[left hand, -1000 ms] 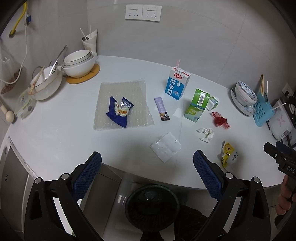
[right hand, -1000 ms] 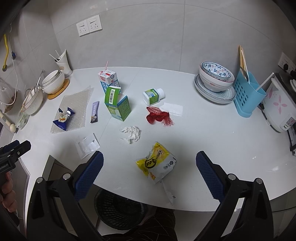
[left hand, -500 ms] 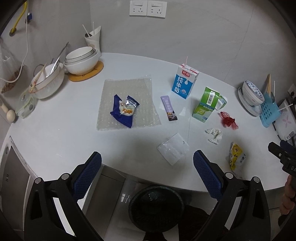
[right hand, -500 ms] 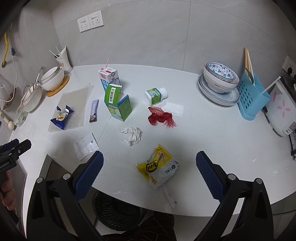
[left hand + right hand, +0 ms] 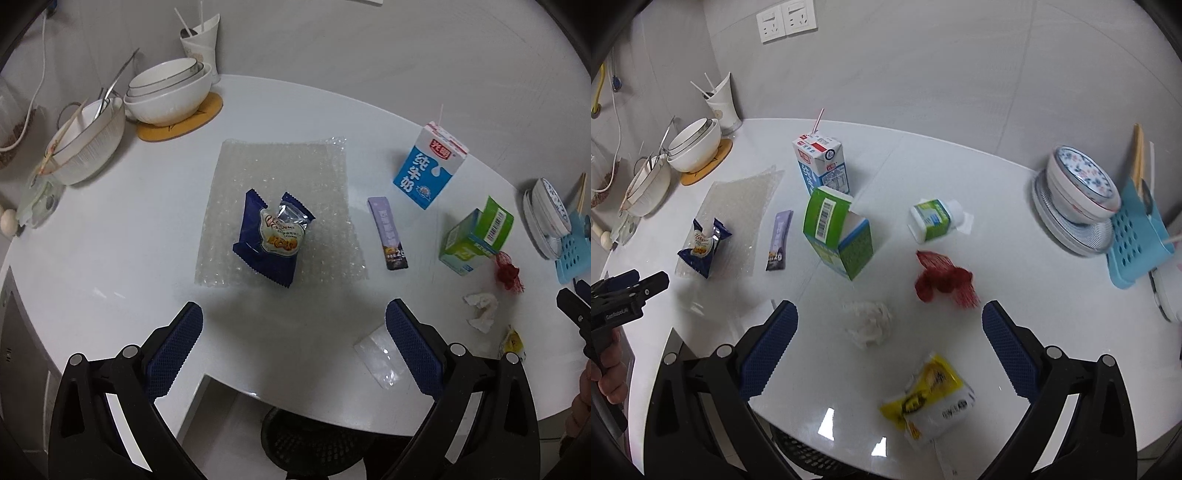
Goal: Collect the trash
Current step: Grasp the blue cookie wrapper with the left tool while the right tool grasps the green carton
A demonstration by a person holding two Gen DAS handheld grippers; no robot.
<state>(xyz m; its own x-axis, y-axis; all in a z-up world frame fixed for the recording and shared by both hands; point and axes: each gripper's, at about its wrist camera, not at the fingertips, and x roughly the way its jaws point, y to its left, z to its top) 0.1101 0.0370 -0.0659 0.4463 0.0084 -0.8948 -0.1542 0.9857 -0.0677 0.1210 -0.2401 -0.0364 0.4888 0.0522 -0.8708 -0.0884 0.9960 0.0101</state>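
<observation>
Hovering over the near edge of the white rounded countertop (image 5: 110, 258), the left gripper (image 5: 294, 325) has its blue-padded jaws spread wide with nothing between them. Straight ahead of it a dark blue cookie wrapper (image 5: 273, 238) lies on a clear sheet of bubble wrap (image 5: 284, 177). To the right of the sheet lies a slim purple sachet (image 5: 388, 232), then a blue-and-white milk carton with a straw (image 5: 428, 170) standing upright, and an opened green box (image 5: 476, 236). A clear flat plastic bag (image 5: 376, 356) rests at the counter edge beside the right-hand pad.

The right gripper (image 5: 889, 334) is also wide open and empty, held above a crumpled white tissue (image 5: 868, 323). Beyond the tissue sits a bunched red mesh net (image 5: 942, 280), and nearer the edge a yellow-and-white snack packet (image 5: 929, 398). A small white bottle with a green label (image 5: 932, 219) lies on its side behind the net. A black mesh waste bin (image 5: 314, 443) stands on the floor below the counter edge
</observation>
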